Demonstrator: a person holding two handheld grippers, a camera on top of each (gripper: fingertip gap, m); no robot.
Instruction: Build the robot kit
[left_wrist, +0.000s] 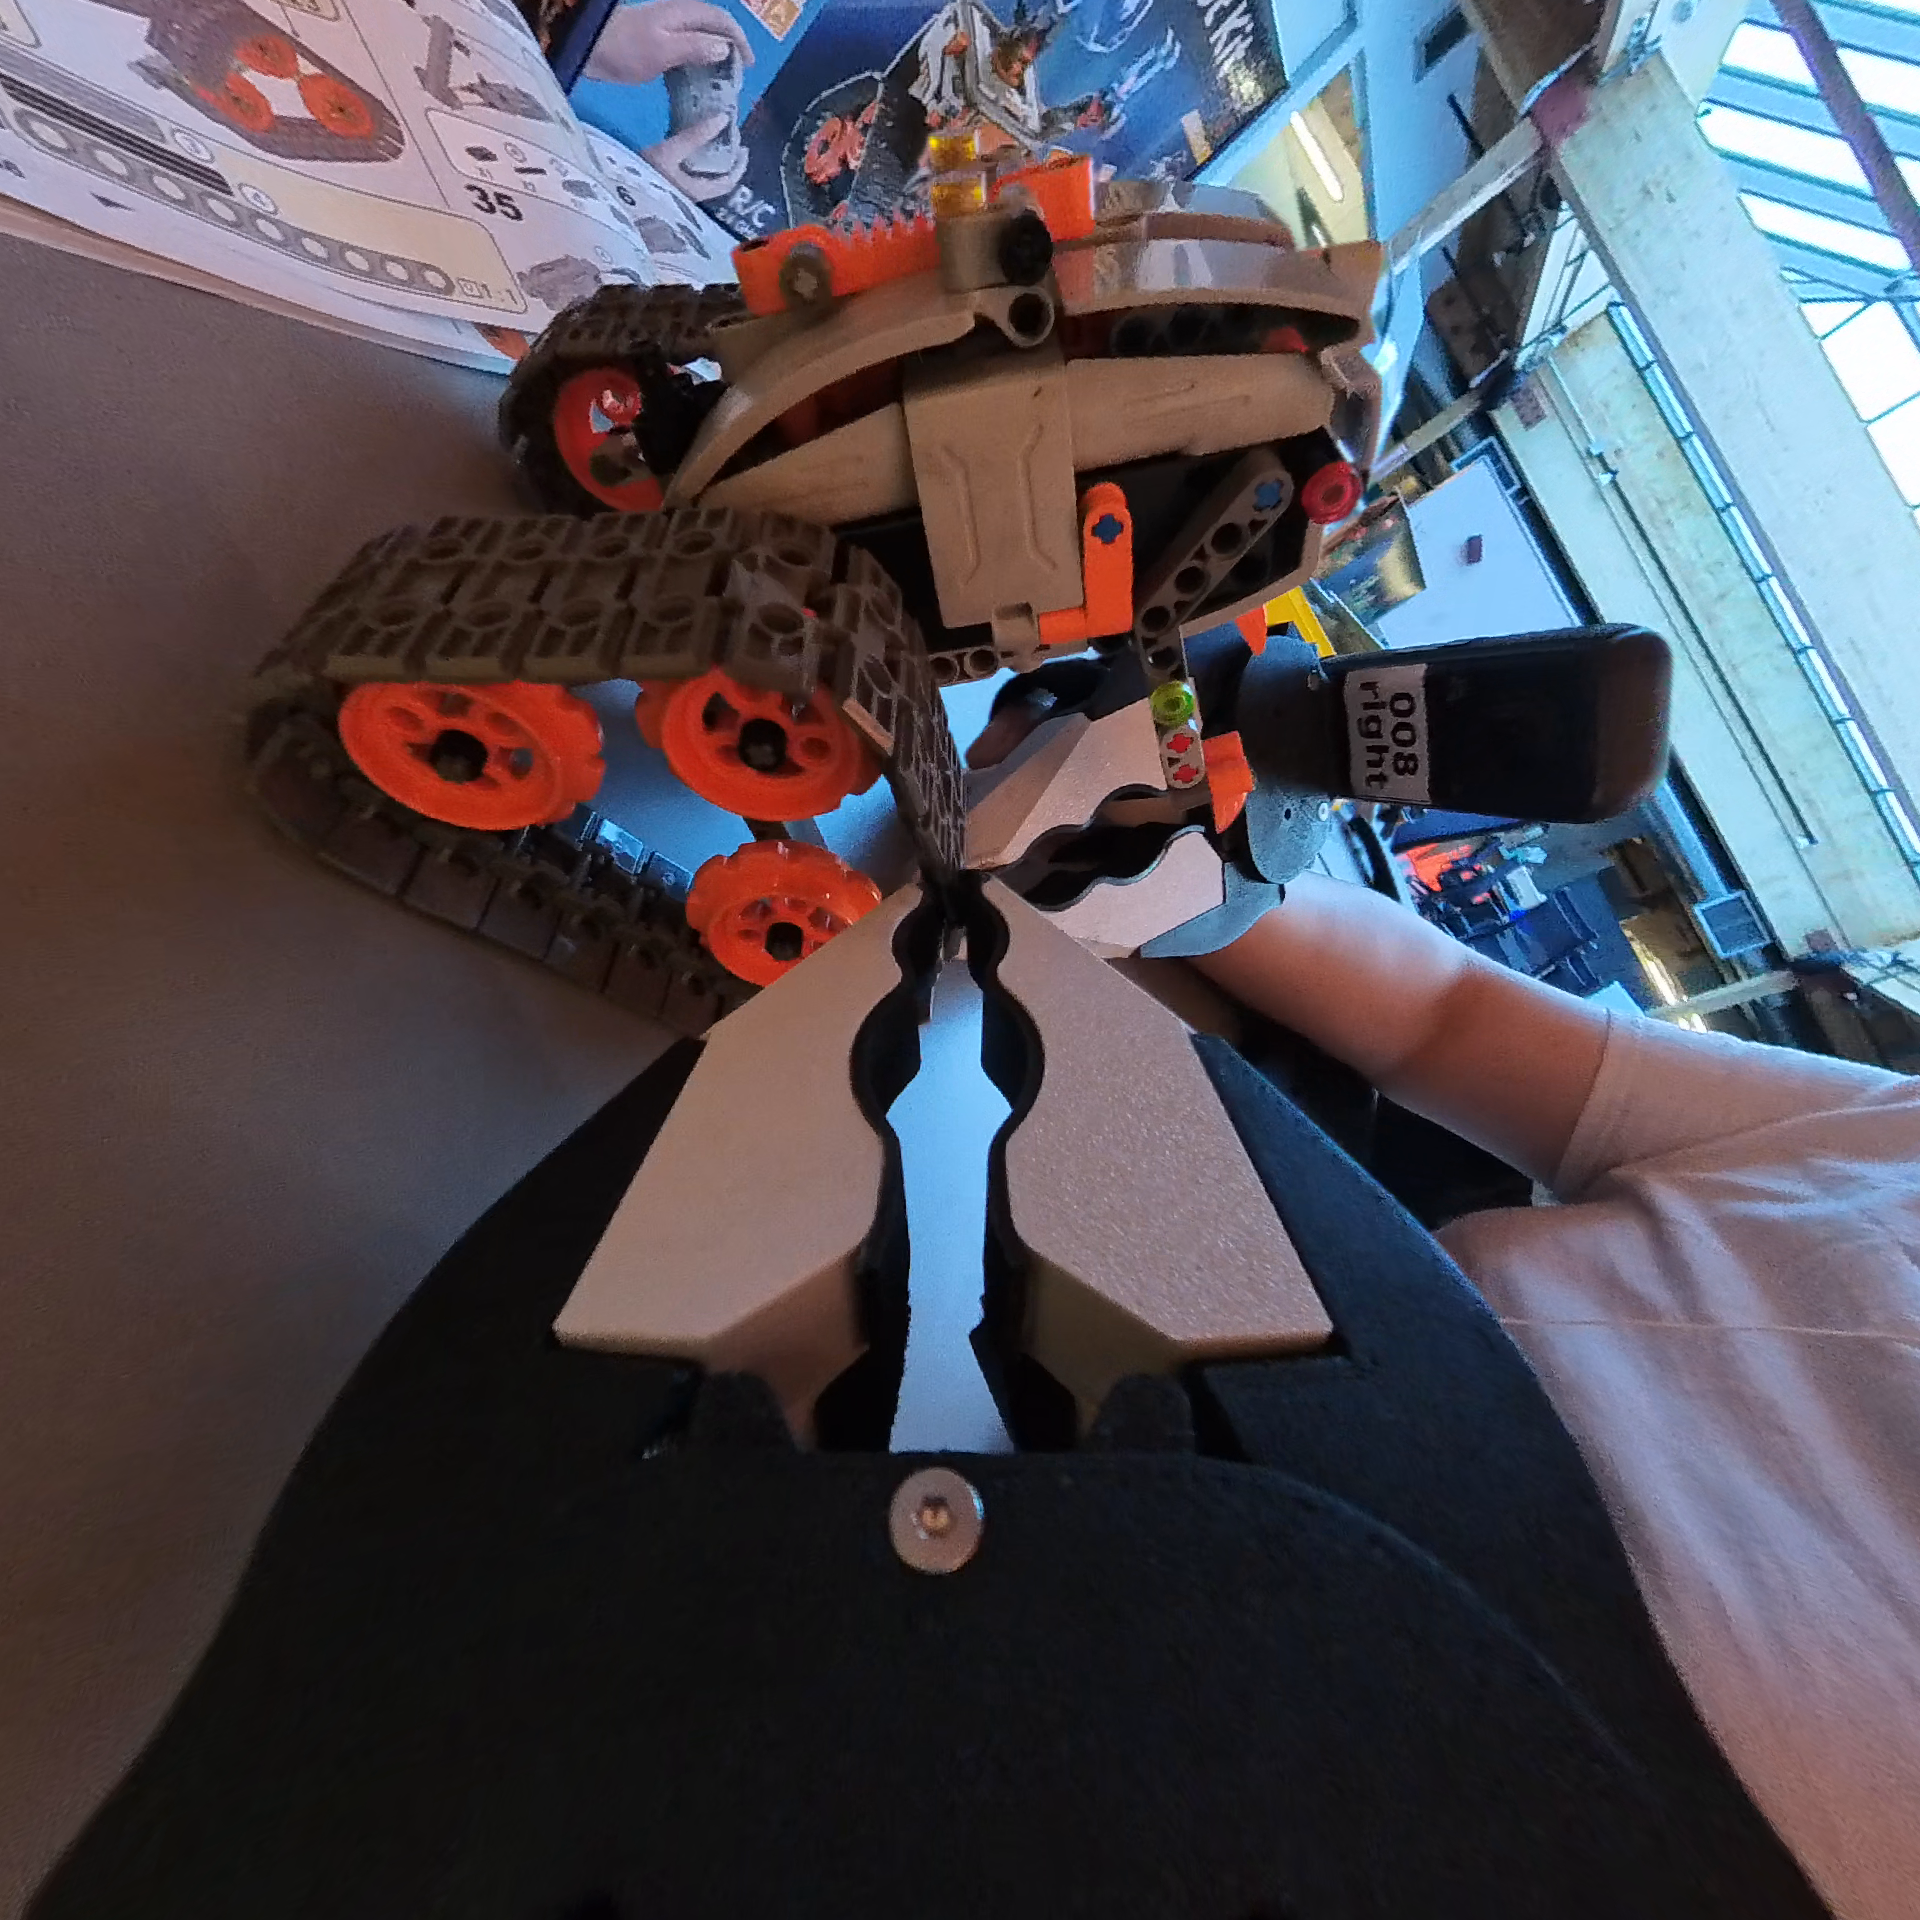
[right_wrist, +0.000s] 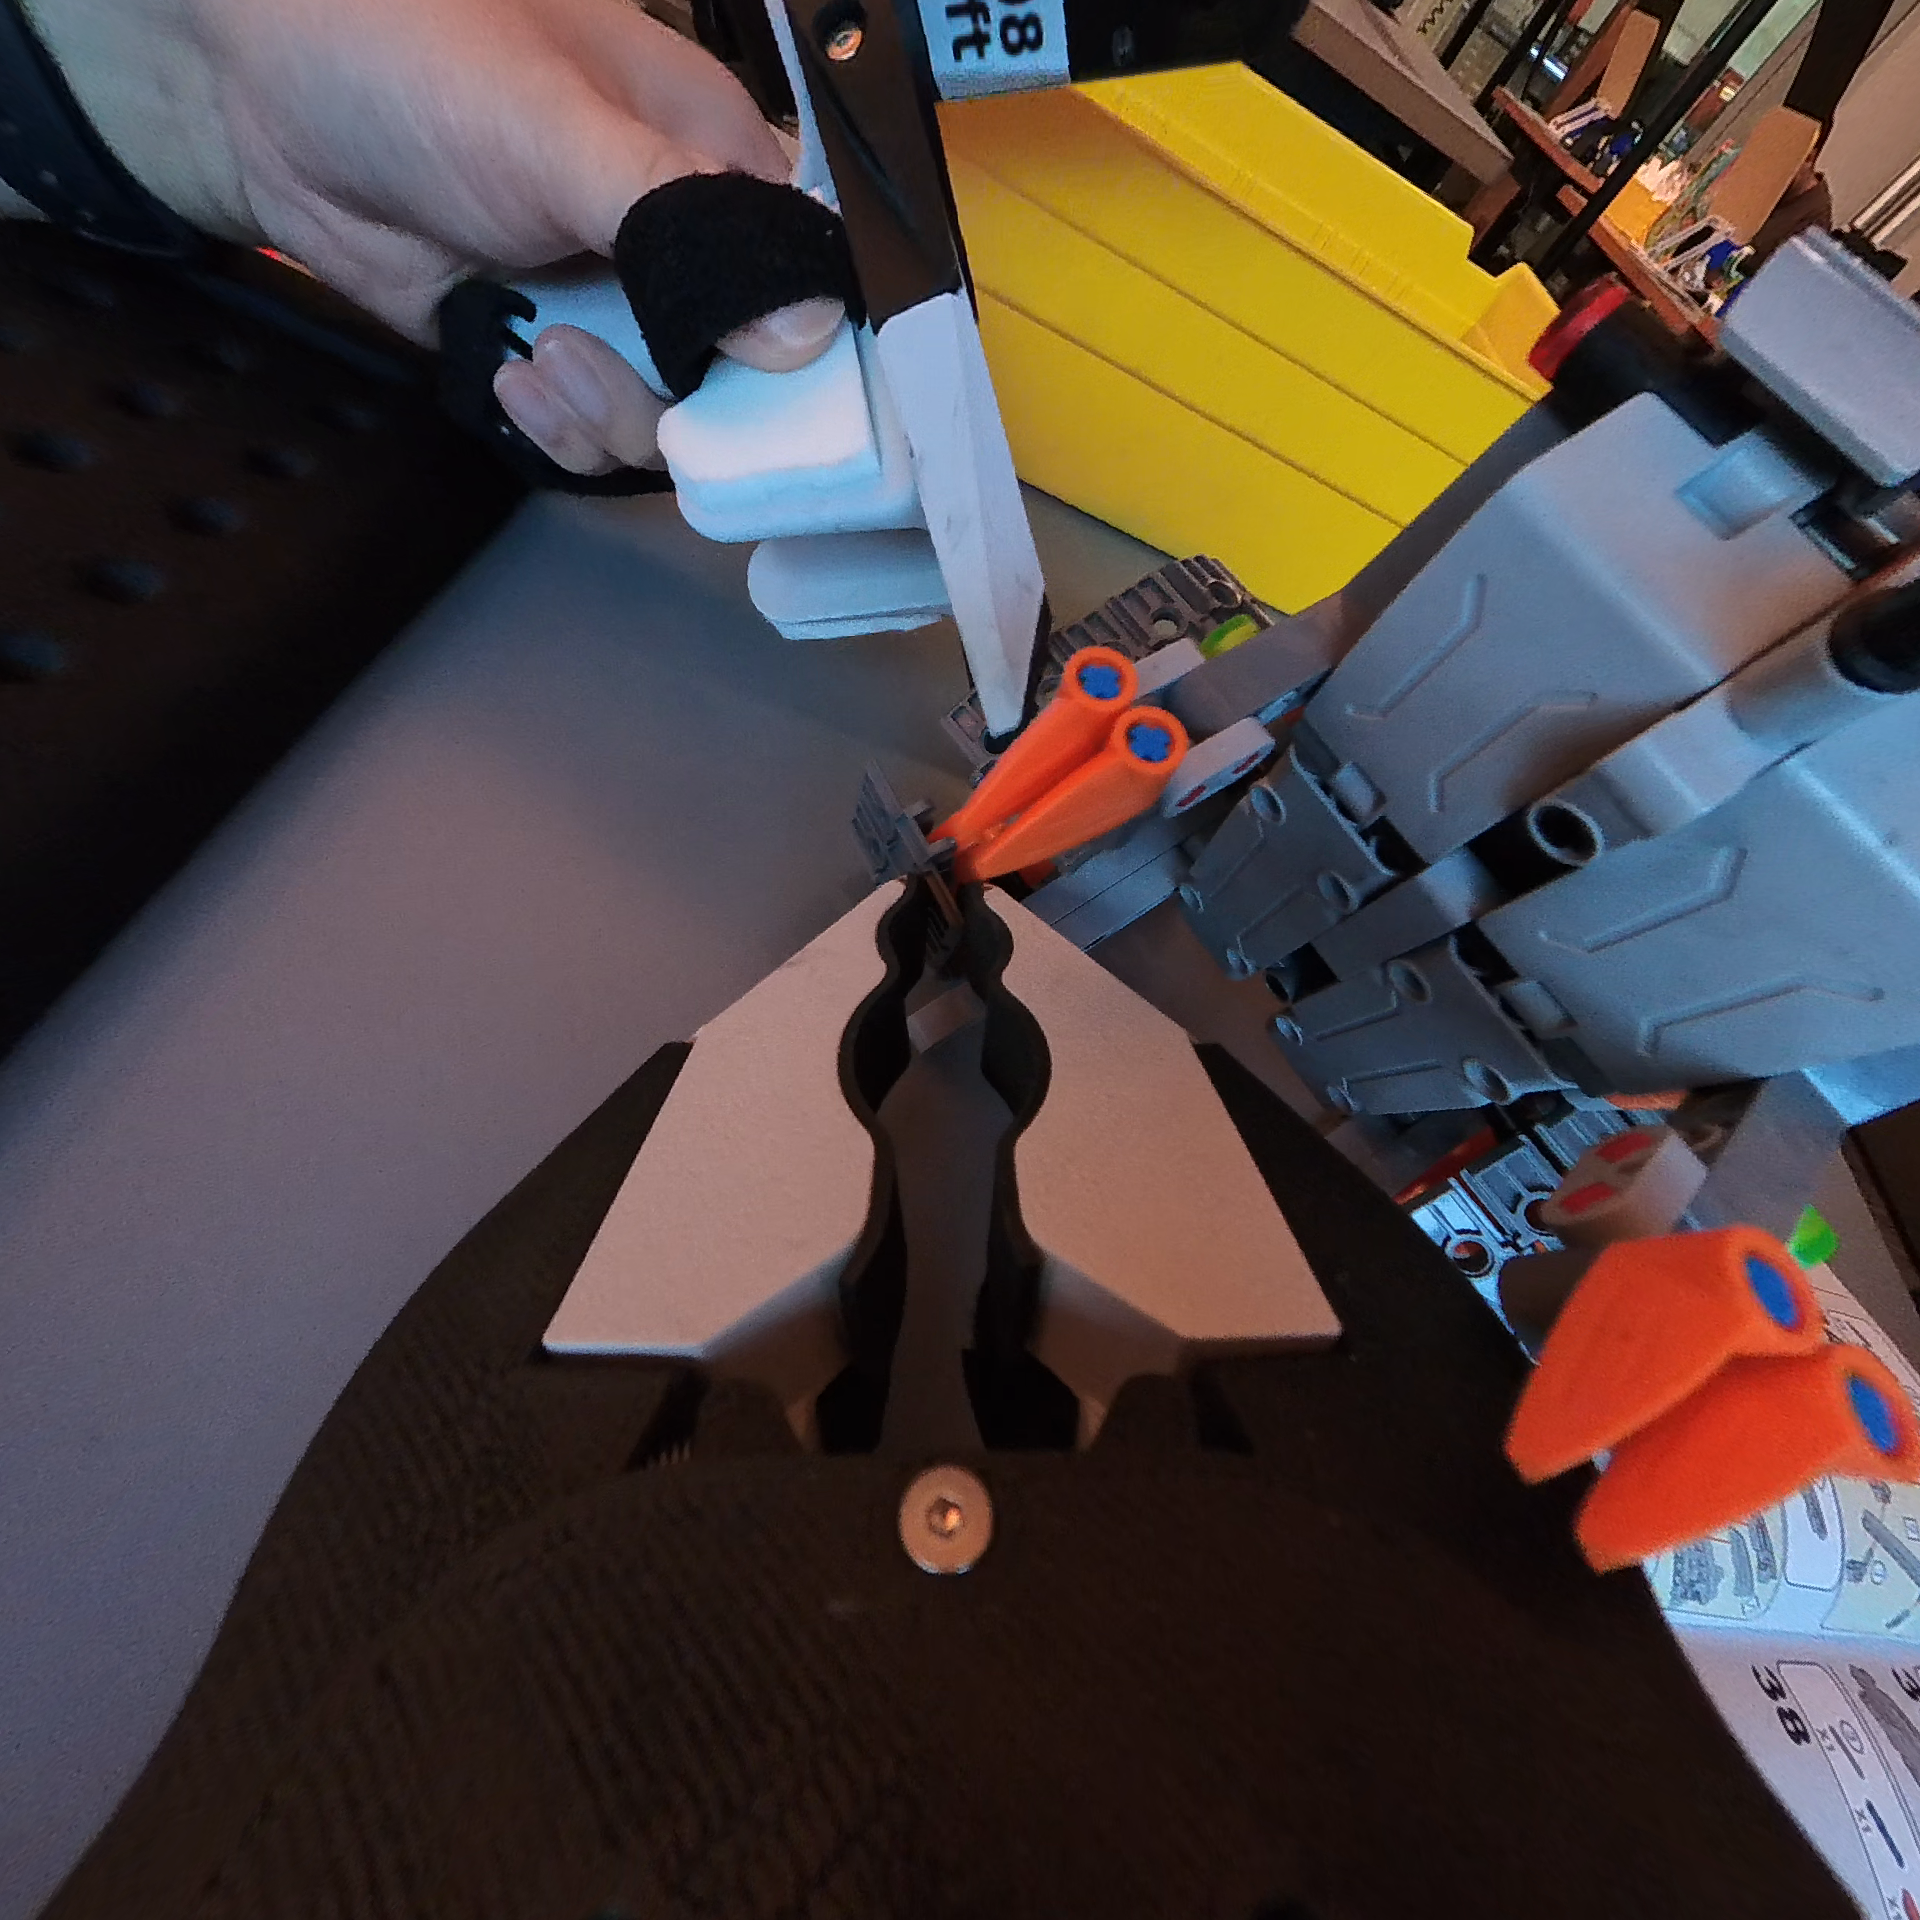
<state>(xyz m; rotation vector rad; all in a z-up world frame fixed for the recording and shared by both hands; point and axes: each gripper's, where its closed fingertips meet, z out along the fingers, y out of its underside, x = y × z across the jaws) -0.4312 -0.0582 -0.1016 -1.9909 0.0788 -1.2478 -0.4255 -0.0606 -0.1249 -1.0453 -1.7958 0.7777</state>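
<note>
A grey and orange brick-built tracked vehicle (left_wrist: 997, 416) stands on the grey table (left_wrist: 156, 727). Its near track belt (left_wrist: 582, 592) runs over orange wheels (left_wrist: 468, 753). My left gripper (left_wrist: 951, 914) is shut on the end links of this dark grey track (left_wrist: 930, 769). My right gripper (right_wrist: 945, 914) is shut on a small dark grey track link (right_wrist: 899, 831) beside orange pointed pieces (right_wrist: 1060, 779) at the vehicle's front (right_wrist: 1558, 831). The left gripper's white finger (right_wrist: 987, 540) touches the track just behind. The right gripper also shows in the left wrist view (left_wrist: 1122, 831).
An open instruction booklet (left_wrist: 312, 156) and the blue toy box (left_wrist: 935, 83) lie behind the vehicle. A yellow bin (right_wrist: 1195, 312) stands beyond it. More orange pointed pieces (right_wrist: 1704, 1382) and a booklet page (right_wrist: 1818, 1714) sit at the right. A person's hand (right_wrist: 416, 156) holds the left gripper.
</note>
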